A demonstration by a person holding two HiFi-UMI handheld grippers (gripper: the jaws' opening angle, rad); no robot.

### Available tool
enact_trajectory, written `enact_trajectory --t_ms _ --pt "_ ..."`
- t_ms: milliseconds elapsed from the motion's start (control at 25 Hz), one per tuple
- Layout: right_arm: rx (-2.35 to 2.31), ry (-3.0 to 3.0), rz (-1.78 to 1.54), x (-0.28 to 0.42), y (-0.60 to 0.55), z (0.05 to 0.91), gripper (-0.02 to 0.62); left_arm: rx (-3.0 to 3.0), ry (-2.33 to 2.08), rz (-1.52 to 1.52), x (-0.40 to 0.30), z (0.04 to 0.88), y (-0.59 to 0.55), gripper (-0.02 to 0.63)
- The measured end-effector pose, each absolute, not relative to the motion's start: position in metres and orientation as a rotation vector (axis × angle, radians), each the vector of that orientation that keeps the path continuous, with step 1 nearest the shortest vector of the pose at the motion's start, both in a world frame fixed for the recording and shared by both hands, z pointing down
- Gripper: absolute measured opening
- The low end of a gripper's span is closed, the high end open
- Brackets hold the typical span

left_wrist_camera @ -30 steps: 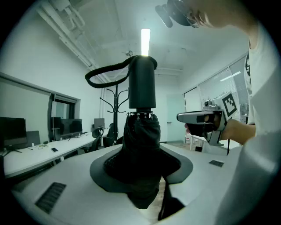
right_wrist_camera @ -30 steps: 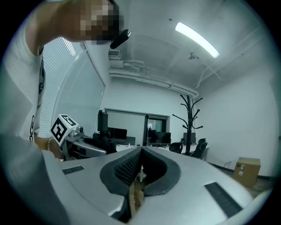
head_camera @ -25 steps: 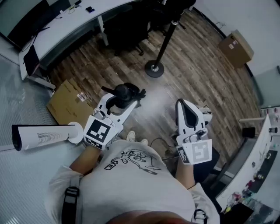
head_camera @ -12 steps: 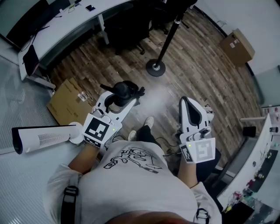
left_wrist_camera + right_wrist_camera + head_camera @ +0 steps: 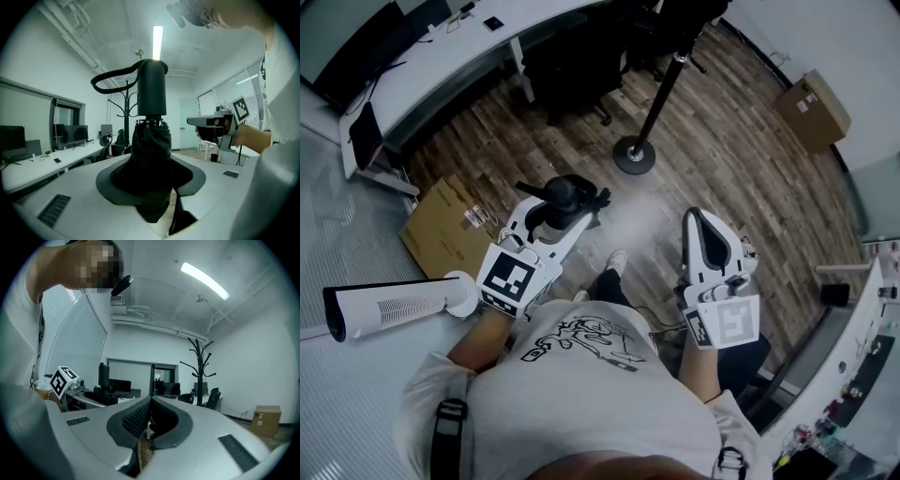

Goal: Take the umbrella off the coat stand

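Head view has the left gripper closed on the folded black umbrella, jaws set wide round the bunched fabric just below the handle. That grip is the same as a second ago. The umbrella is off the coat stand and well apart from it, held over the wooden floor in front of the person's chest.

Left gripper view shows the umbrella standing upright between the pads. Its cylindrical handle is uppermost and a strap loop curls off to the left. The coat stand rises in the background behind it.

The right gripper is empty, as before. In the right gripper view its jaws are brought together, pads meeting at the tips with nothing between them. The coat stand is far off to the right.

Compared with a second ago, the stand's round base sits slightly lower in the head view, and so does the cardboard box by the right wall. The white tower fan lying on the floor at the left has also slid a little lower. One dark trouser leg and a pale shoe now reach forward between the two grippers; earlier only two shoe tips showed close under the shirt. The right gripper sits slightly further right than it did.
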State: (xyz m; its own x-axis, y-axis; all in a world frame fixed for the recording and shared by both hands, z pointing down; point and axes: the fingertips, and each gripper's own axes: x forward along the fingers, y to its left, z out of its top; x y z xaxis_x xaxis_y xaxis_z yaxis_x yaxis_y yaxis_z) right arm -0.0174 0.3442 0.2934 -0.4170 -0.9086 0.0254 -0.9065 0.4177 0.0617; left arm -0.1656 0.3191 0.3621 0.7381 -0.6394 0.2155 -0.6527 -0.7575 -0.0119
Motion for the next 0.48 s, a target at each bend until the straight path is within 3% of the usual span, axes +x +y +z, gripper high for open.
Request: enact_trajectory --t_ms 480 --pt "1.674 -2.612 -0.03 0.05 0.257 0.294 0.009 2.895 -1.052 0.319 -0.094 0.353 0.229 0.204"
